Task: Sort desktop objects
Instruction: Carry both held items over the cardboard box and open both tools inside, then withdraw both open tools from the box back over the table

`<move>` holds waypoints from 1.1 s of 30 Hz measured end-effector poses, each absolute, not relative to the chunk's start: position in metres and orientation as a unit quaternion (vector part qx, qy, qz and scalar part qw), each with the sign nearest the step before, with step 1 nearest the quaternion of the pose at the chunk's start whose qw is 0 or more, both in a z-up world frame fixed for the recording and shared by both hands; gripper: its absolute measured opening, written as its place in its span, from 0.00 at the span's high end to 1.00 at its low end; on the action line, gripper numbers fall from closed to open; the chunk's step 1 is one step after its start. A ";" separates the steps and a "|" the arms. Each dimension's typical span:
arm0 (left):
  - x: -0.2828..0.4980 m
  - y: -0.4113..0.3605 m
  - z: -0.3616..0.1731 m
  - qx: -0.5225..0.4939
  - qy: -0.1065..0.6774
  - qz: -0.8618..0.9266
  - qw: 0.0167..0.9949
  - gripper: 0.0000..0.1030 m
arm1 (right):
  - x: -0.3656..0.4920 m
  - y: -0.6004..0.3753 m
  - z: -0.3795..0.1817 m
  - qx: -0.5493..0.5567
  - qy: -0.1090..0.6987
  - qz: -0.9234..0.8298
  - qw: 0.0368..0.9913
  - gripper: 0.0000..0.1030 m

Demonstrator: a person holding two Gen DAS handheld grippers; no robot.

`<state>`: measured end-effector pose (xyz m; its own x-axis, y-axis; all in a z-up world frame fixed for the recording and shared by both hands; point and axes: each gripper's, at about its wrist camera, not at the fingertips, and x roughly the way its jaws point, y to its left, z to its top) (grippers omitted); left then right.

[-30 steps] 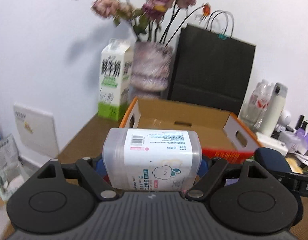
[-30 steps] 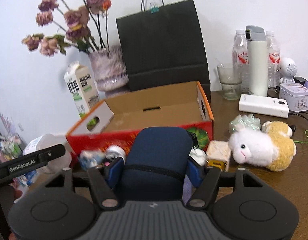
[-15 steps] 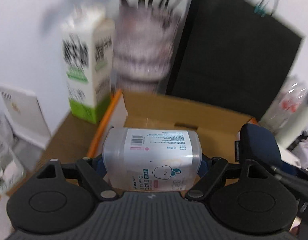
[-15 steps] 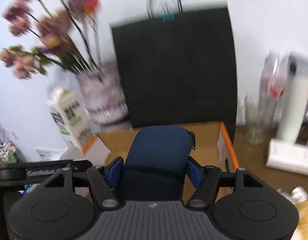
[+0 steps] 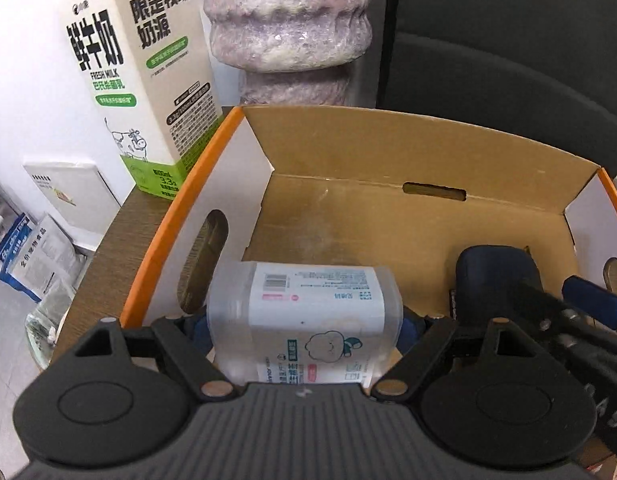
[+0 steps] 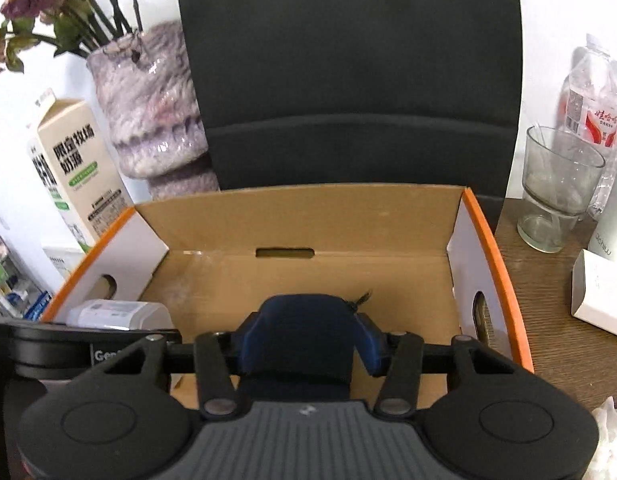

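Observation:
My left gripper [image 5: 304, 324] is shut on a clear plastic tub with a white label [image 5: 304, 312] and holds it inside the cardboard box [image 5: 388, 164], at its left end. My right gripper [image 6: 306, 344] is shut on a dark blue pouch [image 6: 304, 328] and holds it inside the same box [image 6: 308, 216], right of the tub. The pouch [image 5: 496, 276] and the right gripper's fingers [image 5: 588, 304] show in the left wrist view. The tub [image 6: 116, 314] shows in the right wrist view.
A milk carton [image 5: 136, 80] and a purple vase [image 5: 288, 28] stand behind the box's left corner, a black paper bag [image 6: 348, 72] behind it. Right of the box stand a glass [image 6: 556, 196], water bottles [image 6: 596, 96] and a white box [image 6: 600, 292].
Both grippers moved forward and down with their loads, from in front of the box to inside it. The box and things behind it now look much closer.

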<state>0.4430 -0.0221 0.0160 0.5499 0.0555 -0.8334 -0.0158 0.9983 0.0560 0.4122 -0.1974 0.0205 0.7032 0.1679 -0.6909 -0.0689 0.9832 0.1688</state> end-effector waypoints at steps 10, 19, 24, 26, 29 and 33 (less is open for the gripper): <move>0.414 -0.010 0.063 -0.010 0.395 -0.020 0.918 0.00 | 0.387 -0.213 0.049 0.083 0.355 0.087 0.927 0.01; 0.334 0.004 0.111 -0.029 0.316 -0.064 0.946 0.00 | 0.311 -0.216 0.100 0.060 0.289 0.104 0.950 0.00; 0.275 0.022 0.115 -0.045 0.283 -0.085 0.954 0.00 | 0.255 -0.225 0.103 0.051 0.270 0.105 0.956 0.00; 0.250 0.029 0.111 -0.047 0.266 -0.091 0.958 0.00 | 0.232 -0.230 0.100 0.044 0.268 0.103 0.957 0.00; 0.217 0.036 0.102 -0.056 0.252 -0.097 0.961 0.00 | 0.199 -0.236 0.092 0.039 0.264 0.098 0.959 0.00; 0.188 0.037 0.084 -0.048 0.252 -0.082 0.963 0.00 | 0.166 -0.240 0.077 0.041 0.267 0.094 0.958 0.00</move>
